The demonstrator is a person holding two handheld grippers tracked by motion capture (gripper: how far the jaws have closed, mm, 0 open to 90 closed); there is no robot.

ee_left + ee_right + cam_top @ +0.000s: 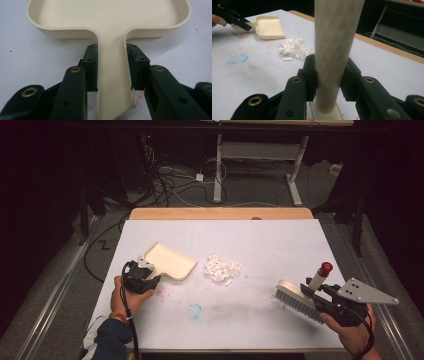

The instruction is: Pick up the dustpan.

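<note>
A cream dustpan (pixel 168 261) lies on the white table (pixel 260 240) at the left, its mouth facing a small heap of white scraps (pixel 222 269). My left gripper (pixel 142 276) is shut on the dustpan's handle (pixel 111 75), one black pad on each side. At the right, my right gripper (pixel 320 301) is shut on the cream handle (pixel 335 50) of a brush (pixel 299 300) with grey bristles and a red tip (pixel 325 268). The brush hangs just above the table, right of the scraps. In the right gripper view the scraps (pixel 293 48) and dustpan (pixel 268 27) lie ahead to the left.
A blue smudge (pixel 194 310) and faint red and grey stains mark the table's front middle. The wooden back edge (pixel 220 213) borders a floor with cables and desk legs. A black frame post stands at each side.
</note>
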